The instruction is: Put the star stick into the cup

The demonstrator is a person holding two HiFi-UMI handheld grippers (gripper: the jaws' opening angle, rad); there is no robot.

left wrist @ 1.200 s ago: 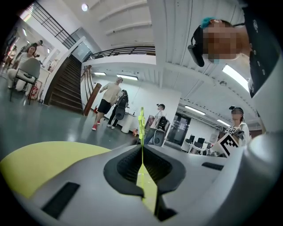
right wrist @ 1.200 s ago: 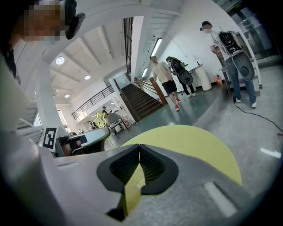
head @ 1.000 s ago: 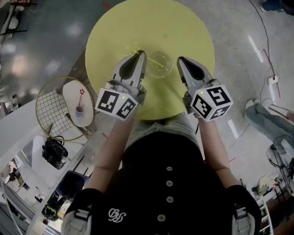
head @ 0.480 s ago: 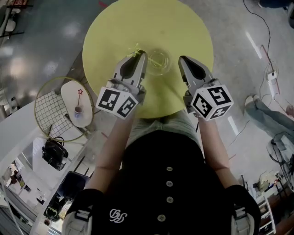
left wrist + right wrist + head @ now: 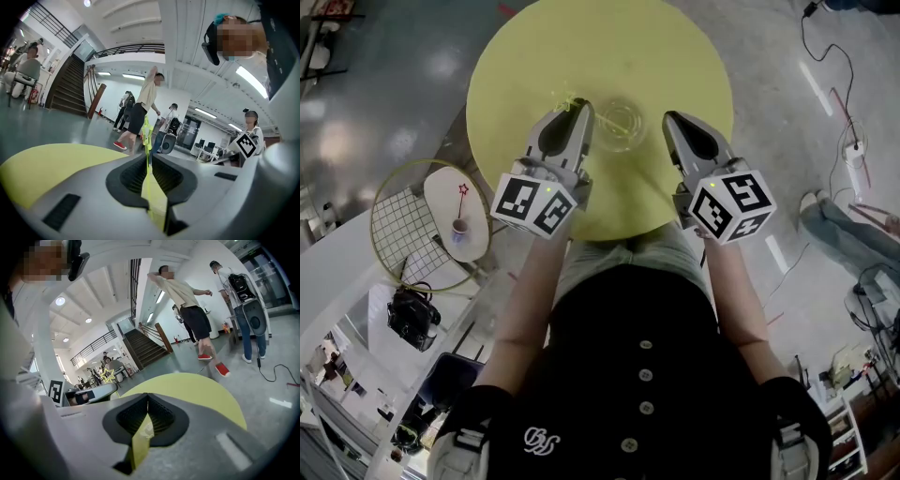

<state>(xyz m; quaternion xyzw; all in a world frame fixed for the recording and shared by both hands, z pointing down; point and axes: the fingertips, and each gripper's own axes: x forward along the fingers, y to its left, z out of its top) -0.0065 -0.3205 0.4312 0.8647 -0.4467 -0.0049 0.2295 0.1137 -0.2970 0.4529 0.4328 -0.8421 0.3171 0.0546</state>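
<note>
A clear cup (image 5: 619,124) stands upright near the middle of the round yellow table (image 5: 675,56). My left gripper (image 5: 578,105) hovers just left of the cup and is shut on the thin yellow-green star stick (image 5: 568,98). In the left gripper view the stick (image 5: 149,164) runs up between the closed jaws, and its star end (image 5: 146,132) pokes out beyond them. My right gripper (image 5: 671,119) hangs just right of the cup, shut with nothing in it. From the right gripper view the star (image 5: 108,376) shows at the left, above my left gripper (image 5: 89,394).
A small white side table (image 5: 450,192) at the left, inside a round wire frame (image 5: 398,230), carries a small cup with a red star stick (image 5: 463,192). Cables (image 5: 839,103) trail over the floor at the right. Several people stand beyond the table (image 5: 145,101).
My left gripper has shifted slightly left and away from me with the stick still in it. The right gripper has barely moved.
</note>
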